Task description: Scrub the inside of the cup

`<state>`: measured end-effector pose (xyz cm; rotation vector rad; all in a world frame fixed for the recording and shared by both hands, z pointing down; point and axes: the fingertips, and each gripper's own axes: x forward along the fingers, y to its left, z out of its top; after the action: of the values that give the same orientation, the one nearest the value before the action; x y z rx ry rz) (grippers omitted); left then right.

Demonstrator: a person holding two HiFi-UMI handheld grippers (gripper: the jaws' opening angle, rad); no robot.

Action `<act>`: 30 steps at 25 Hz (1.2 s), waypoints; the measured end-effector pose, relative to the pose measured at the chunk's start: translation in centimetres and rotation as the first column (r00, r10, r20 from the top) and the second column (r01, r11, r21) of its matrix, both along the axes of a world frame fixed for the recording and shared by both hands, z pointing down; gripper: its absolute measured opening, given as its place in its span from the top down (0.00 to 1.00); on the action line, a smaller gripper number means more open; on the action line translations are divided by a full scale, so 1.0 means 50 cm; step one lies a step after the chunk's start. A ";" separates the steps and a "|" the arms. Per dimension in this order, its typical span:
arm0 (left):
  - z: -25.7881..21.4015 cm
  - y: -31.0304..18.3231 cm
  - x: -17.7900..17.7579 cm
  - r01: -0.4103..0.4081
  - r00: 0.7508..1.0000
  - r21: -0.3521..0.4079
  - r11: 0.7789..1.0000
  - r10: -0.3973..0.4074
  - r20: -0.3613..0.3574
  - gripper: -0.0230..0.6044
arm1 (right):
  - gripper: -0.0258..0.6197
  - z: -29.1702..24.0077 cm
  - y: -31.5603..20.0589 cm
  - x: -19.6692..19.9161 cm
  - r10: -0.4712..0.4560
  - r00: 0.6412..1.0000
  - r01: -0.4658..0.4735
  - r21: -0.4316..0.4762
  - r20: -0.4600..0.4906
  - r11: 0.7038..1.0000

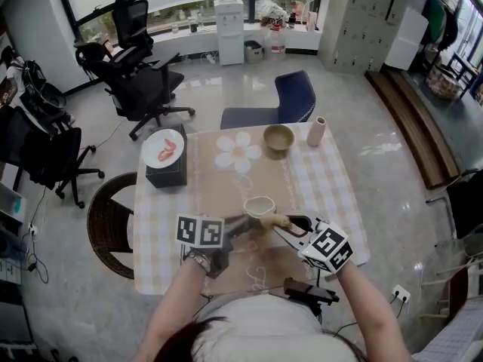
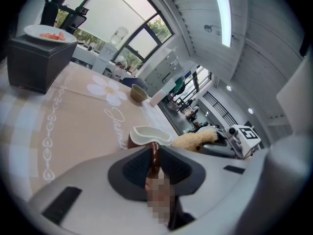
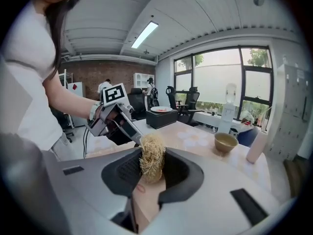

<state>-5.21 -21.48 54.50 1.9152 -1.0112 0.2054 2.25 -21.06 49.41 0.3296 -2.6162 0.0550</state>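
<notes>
- My left gripper point(image 2: 155, 165) is clamped on the brown handle of the cup point(image 2: 149, 135).
- My right gripper point(image 3: 152, 169) pinches a straw-coloured scrubber point(image 3: 152, 155), just beside the cup.

cup point(image 1: 259, 206) near-centre on table point(image 1: 332, 194), between left gripper point(image 2: 153, 156) and right gripper's point(image 3: 152, 163) scrubber point(image 3: 152, 155). bowl point(image 1: 278, 136) and tumbler point(image 1: 316, 131) at far edge, tumbler right of bowl. plate point(image 1: 163, 148) on box point(image 1: 166, 170), far-left. chair point(image 1: 290, 100) behind table.
</notes>
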 end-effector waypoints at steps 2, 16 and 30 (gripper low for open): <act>0.000 0.000 0.000 -0.001 1.000 0.000 1.000 0.001 0.001 0.86 | 0.81 0.010 -0.005 0.005 0.014 1.000 -0.014 -0.005 -0.005 1.000; 0.009 0.004 -0.019 0.018 1.000 -0.005 1.000 -0.018 0.018 0.86 | 0.81 0.111 0.008 0.030 0.026 0.995 -0.039 -0.133 -0.102 0.990; 0.029 0.031 -0.032 -0.054 0.994 0.015 0.998 0.052 0.098 0.87 | 0.81 0.037 -0.052 0.042 0.119 0.992 -0.089 -0.416 0.045 0.905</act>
<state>-6.82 -19.94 55.93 1.9654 -1.0296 0.3242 4.34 -23.65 51.27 0.3181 -2.5661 0.6596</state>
